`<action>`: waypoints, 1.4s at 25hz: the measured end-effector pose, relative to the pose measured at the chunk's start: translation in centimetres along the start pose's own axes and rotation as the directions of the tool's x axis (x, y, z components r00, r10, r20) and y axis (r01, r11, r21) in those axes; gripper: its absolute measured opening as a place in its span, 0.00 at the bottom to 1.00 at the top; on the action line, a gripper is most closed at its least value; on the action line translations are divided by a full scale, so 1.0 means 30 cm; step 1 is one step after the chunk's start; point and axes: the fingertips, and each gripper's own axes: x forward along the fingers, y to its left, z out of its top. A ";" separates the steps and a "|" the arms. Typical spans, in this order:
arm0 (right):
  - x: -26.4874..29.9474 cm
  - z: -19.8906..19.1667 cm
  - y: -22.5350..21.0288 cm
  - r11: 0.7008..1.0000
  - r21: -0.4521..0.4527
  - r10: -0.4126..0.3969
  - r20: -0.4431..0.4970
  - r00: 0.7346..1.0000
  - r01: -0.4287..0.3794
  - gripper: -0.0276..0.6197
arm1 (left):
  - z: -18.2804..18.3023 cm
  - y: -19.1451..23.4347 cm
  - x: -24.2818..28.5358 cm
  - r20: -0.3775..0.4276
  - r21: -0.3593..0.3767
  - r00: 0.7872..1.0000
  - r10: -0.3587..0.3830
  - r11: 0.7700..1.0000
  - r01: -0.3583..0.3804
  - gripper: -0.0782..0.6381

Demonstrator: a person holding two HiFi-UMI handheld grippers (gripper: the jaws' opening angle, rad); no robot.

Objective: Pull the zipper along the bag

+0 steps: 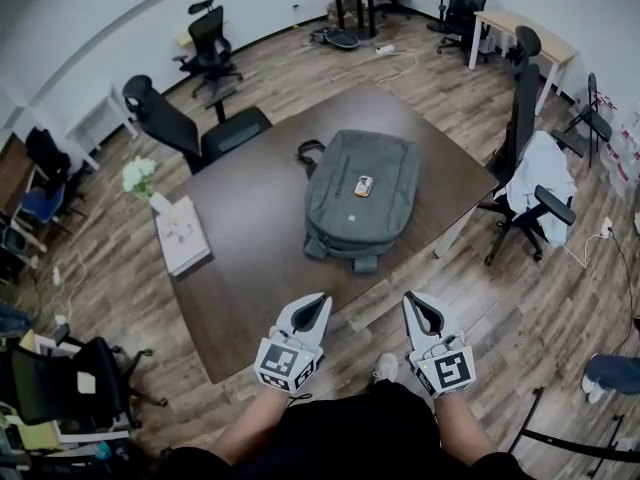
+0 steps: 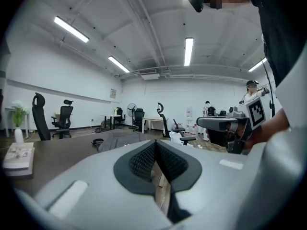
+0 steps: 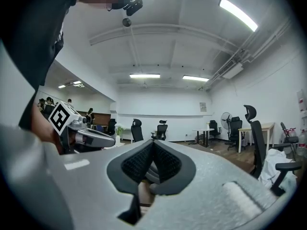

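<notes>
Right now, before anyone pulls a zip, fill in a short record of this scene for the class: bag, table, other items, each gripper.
Bag: grey fabric backpack, lying flat on the table, untouched
On the bag: small orange and white object
Table: dark brown wooden table
Also on the table: flat white box and vase of white flowers, at its left side
Left gripper: fingers together, empty, by the near table edge, apart from the bag
Right gripper: fingers together, empty, apart from the bag
Zip puller: too small to tell
</notes>
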 end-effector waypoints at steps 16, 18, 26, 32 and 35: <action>0.088 -0.083 -0.166 0.977 0.055 0.209 -0.030 0.977 -0.207 0.05 | -0.042 0.043 0.156 -0.084 0.002 0.979 0.185 0.983 -0.186 0.13; 0.109 -0.091 -0.170 0.973 0.051 0.229 -0.041 0.973 -0.227 0.05 | -0.047 0.056 0.166 -0.085 -0.004 0.974 0.211 0.977 -0.212 0.13; 0.221 -0.114 -0.162 0.954 0.054 0.298 -0.066 0.952 -0.295 0.05 | -0.084 0.117 0.195 -0.124 -0.032 0.954 0.272 0.960 -0.278 0.13; 0.314 -0.112 -0.170 0.957 0.064 0.287 -0.069 0.955 -0.283 0.05 | -0.119 0.201 0.229 -0.154 -0.037 0.950 0.271 0.959 -0.280 0.13; 0.369 -0.119 -0.163 0.958 0.061 0.285 -0.085 0.955 -0.281 0.05 | -0.148 0.253 0.256 -0.167 -0.047 0.951 0.261 0.961 -0.272 0.13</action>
